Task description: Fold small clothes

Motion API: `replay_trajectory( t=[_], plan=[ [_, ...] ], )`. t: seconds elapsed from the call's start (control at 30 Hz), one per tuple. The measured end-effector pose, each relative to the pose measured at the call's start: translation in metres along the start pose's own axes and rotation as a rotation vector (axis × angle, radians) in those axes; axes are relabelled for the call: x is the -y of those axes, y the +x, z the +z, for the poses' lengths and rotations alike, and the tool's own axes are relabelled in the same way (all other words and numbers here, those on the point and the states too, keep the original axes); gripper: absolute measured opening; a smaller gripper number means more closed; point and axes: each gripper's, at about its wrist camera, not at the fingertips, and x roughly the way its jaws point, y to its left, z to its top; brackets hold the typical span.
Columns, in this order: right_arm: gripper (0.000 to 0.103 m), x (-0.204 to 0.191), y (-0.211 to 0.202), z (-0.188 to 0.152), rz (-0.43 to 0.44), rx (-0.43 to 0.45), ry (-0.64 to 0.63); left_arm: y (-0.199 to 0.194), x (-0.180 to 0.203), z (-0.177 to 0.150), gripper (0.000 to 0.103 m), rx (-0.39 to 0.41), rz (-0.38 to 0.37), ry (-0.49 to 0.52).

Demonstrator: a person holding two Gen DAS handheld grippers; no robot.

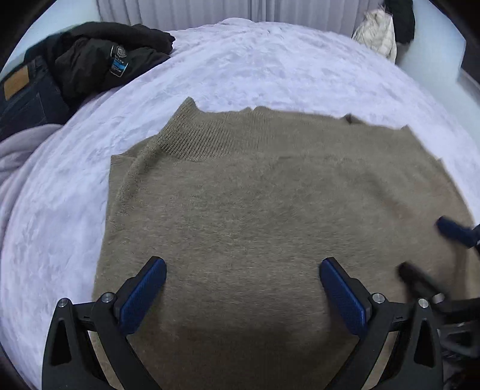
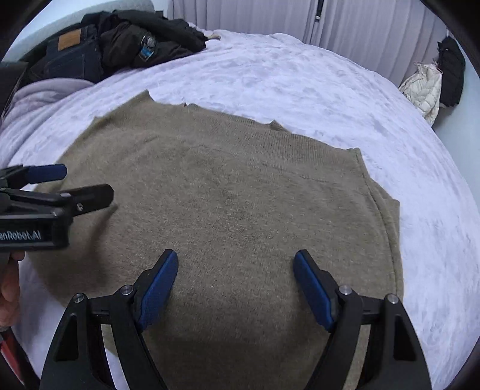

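Observation:
A brown knitted sweater (image 1: 255,195) lies flat on a pale lilac bedspread (image 1: 255,60), its ribbed edge at the far side. My left gripper (image 1: 242,267) hovers over the sweater's near part, jaws wide apart and nothing between them. The right gripper (image 1: 426,249) shows blurred at the right edge of the left wrist view. In the right wrist view the same sweater (image 2: 240,195) fills the middle. My right gripper (image 2: 235,261) stands open above it, empty. The left gripper (image 2: 81,183) enters there from the left, a hand (image 2: 9,288) below it.
A heap of dark clothes (image 1: 105,57) with jeans (image 1: 27,96) lies at the bed's far left, beside a lilac blanket (image 1: 18,150). A cream padded jacket (image 1: 378,33) and a dark garment hang at the far right. Curtains (image 2: 360,27) close off the back.

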Motion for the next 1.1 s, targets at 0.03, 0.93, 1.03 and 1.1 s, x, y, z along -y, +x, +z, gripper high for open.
replay_trajectory(
  t=[0.03, 0.93, 1.03, 1.1],
  plan=[
    [0.082, 0.004, 0.002, -0.002, -0.005, 0.007, 0.007, 0.001, -0.005, -0.002, 0.103, 0.015, -0.019, 0.0],
    [0.083, 0.102, 0.026, 0.04, -0.08, -0.01, 0.268, -0.003, -0.073, 0.047, 0.103, 0.055, -0.133, -0.183],
    [0.084, 0.077, 0.0, 0.032, -0.034, 0.046, 0.227, -0.017, -0.083, 0.022, 0.103, 0.065, -0.176, -0.205],
    [0.084, 0.047, -0.006, 0.027, -0.004, 0.061, 0.156, -0.015, -0.089, 0.009, 0.103, 0.051, -0.129, -0.202]
  ],
)
